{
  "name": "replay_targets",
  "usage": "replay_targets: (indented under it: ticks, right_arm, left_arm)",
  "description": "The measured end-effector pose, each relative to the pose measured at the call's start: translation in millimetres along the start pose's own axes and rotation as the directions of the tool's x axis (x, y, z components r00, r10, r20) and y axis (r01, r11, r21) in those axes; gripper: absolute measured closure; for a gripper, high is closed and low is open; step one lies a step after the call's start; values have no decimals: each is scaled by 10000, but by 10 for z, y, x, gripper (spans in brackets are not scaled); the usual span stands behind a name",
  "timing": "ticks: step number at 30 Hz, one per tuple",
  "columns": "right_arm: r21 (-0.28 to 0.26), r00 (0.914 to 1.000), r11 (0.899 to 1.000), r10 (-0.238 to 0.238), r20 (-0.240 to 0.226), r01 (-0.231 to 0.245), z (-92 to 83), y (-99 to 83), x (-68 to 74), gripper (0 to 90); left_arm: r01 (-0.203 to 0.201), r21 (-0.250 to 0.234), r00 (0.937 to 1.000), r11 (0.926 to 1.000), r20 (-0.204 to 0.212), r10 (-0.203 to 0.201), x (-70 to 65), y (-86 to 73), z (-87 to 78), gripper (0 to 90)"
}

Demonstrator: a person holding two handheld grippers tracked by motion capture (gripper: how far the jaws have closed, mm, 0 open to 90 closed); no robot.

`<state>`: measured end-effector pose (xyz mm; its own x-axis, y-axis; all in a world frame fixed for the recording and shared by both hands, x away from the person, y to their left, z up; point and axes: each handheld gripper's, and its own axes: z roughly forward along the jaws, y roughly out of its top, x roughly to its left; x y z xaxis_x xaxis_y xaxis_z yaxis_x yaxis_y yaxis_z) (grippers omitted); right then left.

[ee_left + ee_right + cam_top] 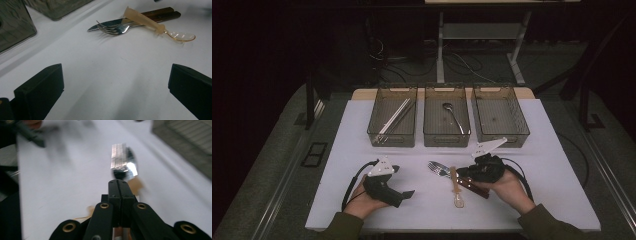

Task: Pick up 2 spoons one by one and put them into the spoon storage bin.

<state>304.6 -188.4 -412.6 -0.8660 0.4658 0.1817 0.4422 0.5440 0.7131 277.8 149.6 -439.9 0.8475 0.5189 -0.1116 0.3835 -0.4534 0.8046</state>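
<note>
With chopsticks (pixel 395 116) and a spoon (pixel 453 116) already in bins at the table's (pixel 337 200) far edge, my right tongs (pixel 464 173) clench the fork (pixel 439 170) near the front edge, my left tongs (pixel 406 193) gape empty, and the knife (pixel 107 24) and plastic spoon (pixel 456 188) remain.

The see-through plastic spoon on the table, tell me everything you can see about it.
The plastic spoon is translucent amber, with a flat, wide handle that narrows to a small clear bowl. It lies flat on the white table, crossing over the fork and the knife, its handle resting on top of them. In the high view its bowl points toward the person, beside the right gripper.
</note>
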Motion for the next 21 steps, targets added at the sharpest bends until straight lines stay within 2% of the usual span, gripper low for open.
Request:
replay_targets:
  ticks: [5,8,9,15,21]
  right_arm:
    - [464,9974,9976,-497,-515,521,111,-59,232,897]
    - [875,9944,9921,-845,-634,899,209,-83,321,897]
    - [1003,9944,9909,-834,-652,896,241,-91,340,897]
    - [1731,9904,9758,-1247,-604,1334,376,-146,398,897]
    - [1966,9917,9727,-1131,-607,1230,334,-153,383,897]
  left_arm:
    - [-33,12,10000,10000,-3,33,-2,1,1,0]
    - [-72,17,10000,10000,-9,72,-6,2,0,0]
    - [-75,33,10000,10000,-9,75,-5,1,1,0]
    - [-75,46,10000,10000,0,75,-5,0,3,0]
    - [-77,105,10000,9999,7,77,-6,-1,6,0]
